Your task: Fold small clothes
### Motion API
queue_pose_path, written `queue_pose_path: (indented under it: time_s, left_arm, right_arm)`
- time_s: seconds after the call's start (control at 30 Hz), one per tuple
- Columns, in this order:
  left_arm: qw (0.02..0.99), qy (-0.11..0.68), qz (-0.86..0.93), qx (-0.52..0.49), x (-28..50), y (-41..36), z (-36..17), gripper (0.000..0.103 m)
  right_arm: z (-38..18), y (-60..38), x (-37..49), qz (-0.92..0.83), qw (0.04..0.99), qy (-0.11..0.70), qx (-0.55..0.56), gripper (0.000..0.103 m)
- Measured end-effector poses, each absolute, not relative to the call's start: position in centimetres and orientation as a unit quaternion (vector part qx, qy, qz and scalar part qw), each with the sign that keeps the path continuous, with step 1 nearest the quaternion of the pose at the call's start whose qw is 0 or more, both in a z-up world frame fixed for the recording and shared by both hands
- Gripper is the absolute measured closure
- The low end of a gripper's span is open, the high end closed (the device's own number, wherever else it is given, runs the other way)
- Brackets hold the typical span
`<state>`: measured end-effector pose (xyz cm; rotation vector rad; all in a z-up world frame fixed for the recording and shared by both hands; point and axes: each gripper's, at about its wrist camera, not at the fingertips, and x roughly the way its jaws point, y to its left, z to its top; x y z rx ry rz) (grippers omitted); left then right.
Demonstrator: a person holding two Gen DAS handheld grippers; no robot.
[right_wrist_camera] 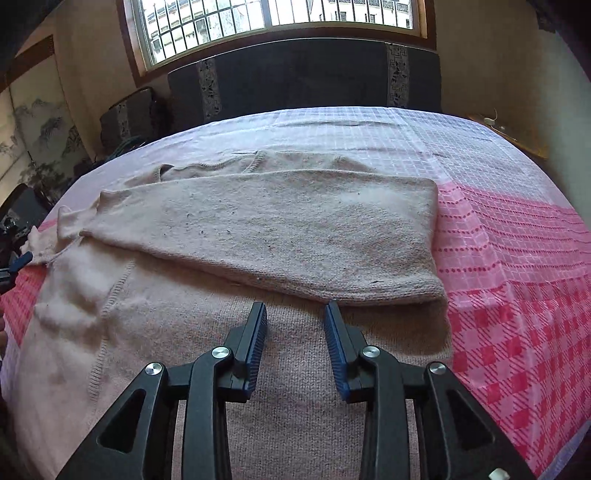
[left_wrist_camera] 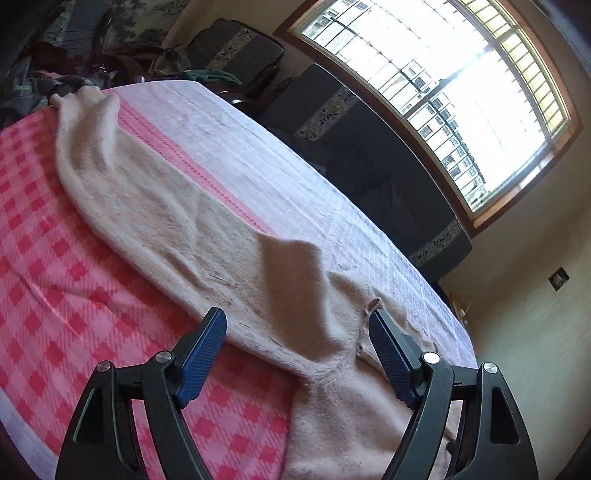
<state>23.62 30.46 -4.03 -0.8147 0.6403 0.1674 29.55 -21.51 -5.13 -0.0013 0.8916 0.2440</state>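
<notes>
A pale beige knit sweater (right_wrist_camera: 288, 218) lies flat on a pink checked bedspread (right_wrist_camera: 517, 332). In the right wrist view one part is folded across the sweater's body, its ribbed hem (right_wrist_camera: 436, 236) at the right. My right gripper (right_wrist_camera: 295, 308) hovers just in front of that folded edge, its jaws partly apart with nothing between them. In the left wrist view a long sleeve (left_wrist_camera: 147, 192) stretches away to a cuff (left_wrist_camera: 70, 98) at the far left. My left gripper (left_wrist_camera: 297, 317) stands wide open over a raised fold of the sweater (left_wrist_camera: 295, 288), gripping nothing.
A dark padded sofa (right_wrist_camera: 303, 77) runs along the bed's far side under a barred window (right_wrist_camera: 277, 14). Dark cushions (left_wrist_camera: 236, 51) and a heap of clutter (left_wrist_camera: 33, 85) sit beyond the far left corner. A painted screen (right_wrist_camera: 33, 129) stands at the left.
</notes>
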Motion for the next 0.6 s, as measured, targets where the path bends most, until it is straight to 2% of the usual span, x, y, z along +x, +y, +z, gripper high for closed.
queue_pose_path:
  time_s: [0.07,0.1,0.13,0.27,0.33,0.6]
  left_arm:
    - [0.852,0.293,0.108,-0.421,22.3,36.4,-4.1,0.023]
    - [0.844,0.286,0.114,-0.439,21.8,39.1,-4.3,0.023]
    - [0.837,0.287,0.116,-0.452,21.4,42.2,-4.7,0.023]
    - [0.794,0.289,0.1,-0.525,20.9,51.7,-6.8,0.023]
    - [0.792,0.281,0.118,-0.529,20.7,54.7,-7.2,0.023]
    - [0.786,0.302,0.105,-0.529,24.1,58.6,-8.9,0.026]
  right_arm:
    - [-5.3,-21.4,29.6,0.119,0.894,0.431,-0.005,0.057]
    - [-5.4,-21.4,29.6,0.118,0.894,0.433,-0.006,0.043]
    - [-5.3,-21.3,29.5,0.116,0.894,0.433,-0.007,0.035]
    - [-5.4,-20.7,29.5,0.113,0.892,0.437,-0.016,0.034]
    - [-5.5,-20.4,29.4,0.112,0.891,0.438,-0.024,0.031]
    - [-5.8,-19.7,29.5,0.103,0.889,0.443,-0.048,0.022]
